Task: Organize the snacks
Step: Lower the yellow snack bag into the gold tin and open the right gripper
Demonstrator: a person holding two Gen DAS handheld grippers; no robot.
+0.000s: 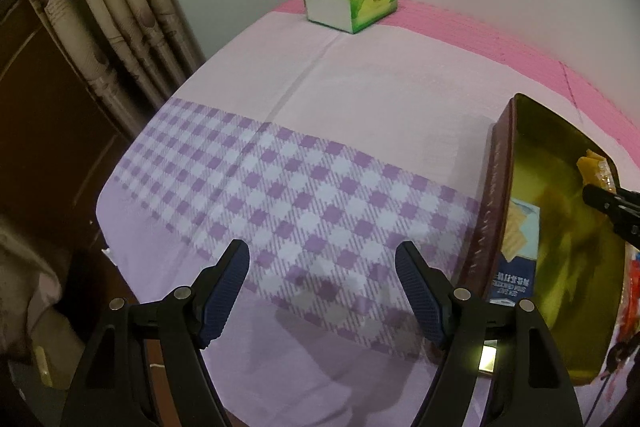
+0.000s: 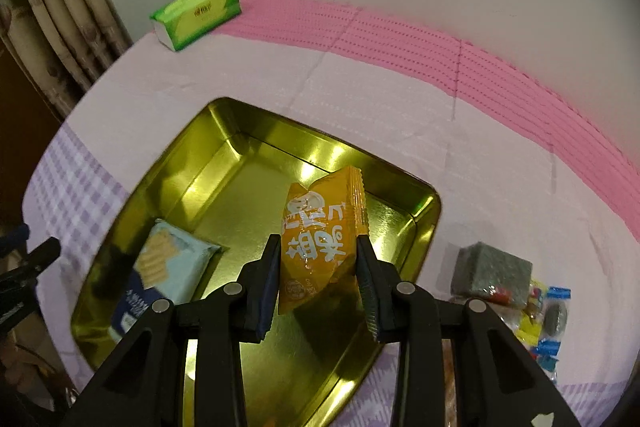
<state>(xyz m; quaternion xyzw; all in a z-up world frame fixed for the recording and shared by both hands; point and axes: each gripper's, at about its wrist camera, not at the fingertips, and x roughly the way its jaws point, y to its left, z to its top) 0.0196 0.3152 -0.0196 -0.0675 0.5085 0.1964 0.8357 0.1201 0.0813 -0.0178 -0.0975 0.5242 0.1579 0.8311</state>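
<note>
Right gripper [image 2: 318, 259] jaws pinching orange snack packet [image 2: 320, 231] above gold tin [image 2: 224, 163]; left gripper [image 1: 322, 267] jaws spread, empty.

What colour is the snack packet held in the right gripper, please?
Orange snack packet with white lettering, clearest in the right wrist view.

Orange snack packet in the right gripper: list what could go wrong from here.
1. The right gripper pinches the orange snack packet only by its lower half, so the slick, puffed wrapper might slip or get crushed.
2. The blue cracker pack already lies in the gold tin; a careless drop could land on top of it.
3. More loose snacks lie close to the tin's right rim and could get knocked.
</note>
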